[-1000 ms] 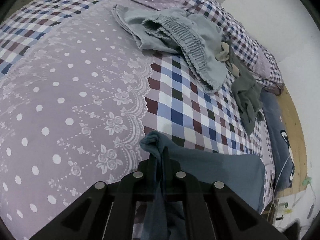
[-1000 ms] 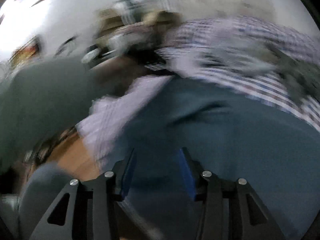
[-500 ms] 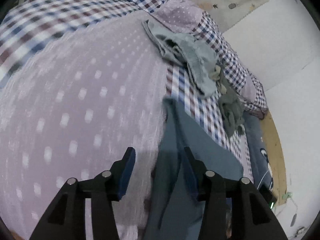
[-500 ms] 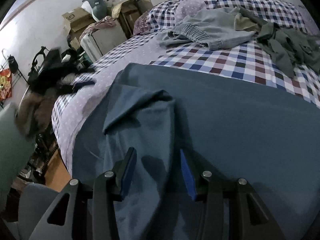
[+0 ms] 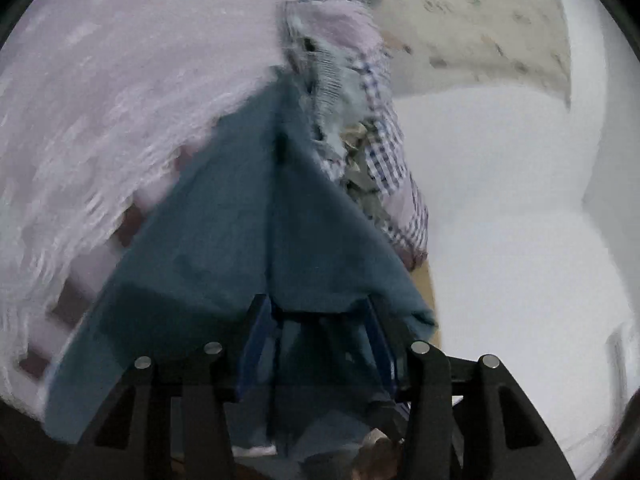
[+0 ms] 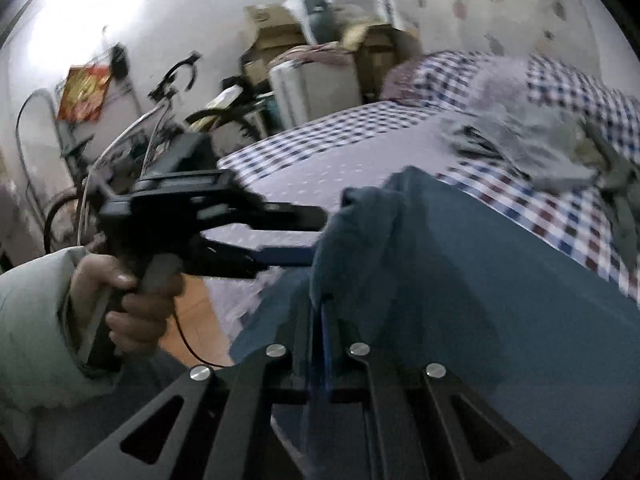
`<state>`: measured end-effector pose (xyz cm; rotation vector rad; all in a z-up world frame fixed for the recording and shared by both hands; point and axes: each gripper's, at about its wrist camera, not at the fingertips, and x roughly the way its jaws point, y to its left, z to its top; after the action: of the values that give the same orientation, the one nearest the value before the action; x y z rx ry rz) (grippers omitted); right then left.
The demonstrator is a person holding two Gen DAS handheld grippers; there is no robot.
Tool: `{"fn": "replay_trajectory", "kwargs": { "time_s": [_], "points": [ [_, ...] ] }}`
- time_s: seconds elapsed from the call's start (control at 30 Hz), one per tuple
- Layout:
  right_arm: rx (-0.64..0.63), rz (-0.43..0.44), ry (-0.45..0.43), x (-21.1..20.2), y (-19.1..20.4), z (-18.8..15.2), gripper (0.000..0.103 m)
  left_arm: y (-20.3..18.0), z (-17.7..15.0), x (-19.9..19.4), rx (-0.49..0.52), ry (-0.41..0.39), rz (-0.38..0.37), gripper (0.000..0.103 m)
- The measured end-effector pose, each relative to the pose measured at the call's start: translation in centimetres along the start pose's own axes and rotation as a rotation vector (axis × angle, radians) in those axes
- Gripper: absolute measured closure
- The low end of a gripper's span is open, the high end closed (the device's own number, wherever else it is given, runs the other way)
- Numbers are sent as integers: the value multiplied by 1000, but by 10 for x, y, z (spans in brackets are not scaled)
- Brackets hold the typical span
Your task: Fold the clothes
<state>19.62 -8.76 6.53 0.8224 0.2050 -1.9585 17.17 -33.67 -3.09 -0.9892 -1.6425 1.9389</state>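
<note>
**R gripper pinching blue garment edge; L gripper spread at the fold**

Blue garment (image 6: pixel 500 300) lies spread on the bed (image 6: pixel 328 168), over the lilac/checked cover, near edge bunched up into a raised lump. A pile of grey clothes (image 6: pixel 532 148) sits further back on the checked part, apart from it.

R gripper (image 6: pixel 324 312): angled down toward the bed, fingers pressed together w/ blue cloth caught between the pads – a pinch on the bunched edge.

L gripper (image 5: pixel 316 312): roughly level, slightly nose-down; fingers spread about halfway. Blue cloth drapes over and between the tips in the L wrist view, pads not pressing it. In the R wrist view the tool comes in from the left, tips hidden behind the raised lump.

Person's L hand (image 6: pixel 132 300) wraps the pistol-style handle, pale sleeve (image 6: pixel 36 320) at the wrist.

L view heavily blurred; bed detail there unclear.
</note>
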Motion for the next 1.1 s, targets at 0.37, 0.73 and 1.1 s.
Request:
{"fn": "replay_trajectory", "kwargs": {
  "time_s": [0.37, 0.73, 1.1],
  "points": [
    [-113, -34, 70, 35, 59, -21, 98, 18, 0, -56, -60, -239, 56, 42],
    [-60, -27, 138, 56, 59, -53, 57, 21, -15, -50, 69, -114, 452, 42],
    [120, -80, 87, 4, 8, -54, 57, 13, -51, -18, 200, 123, 556, 96]
  ]
}}
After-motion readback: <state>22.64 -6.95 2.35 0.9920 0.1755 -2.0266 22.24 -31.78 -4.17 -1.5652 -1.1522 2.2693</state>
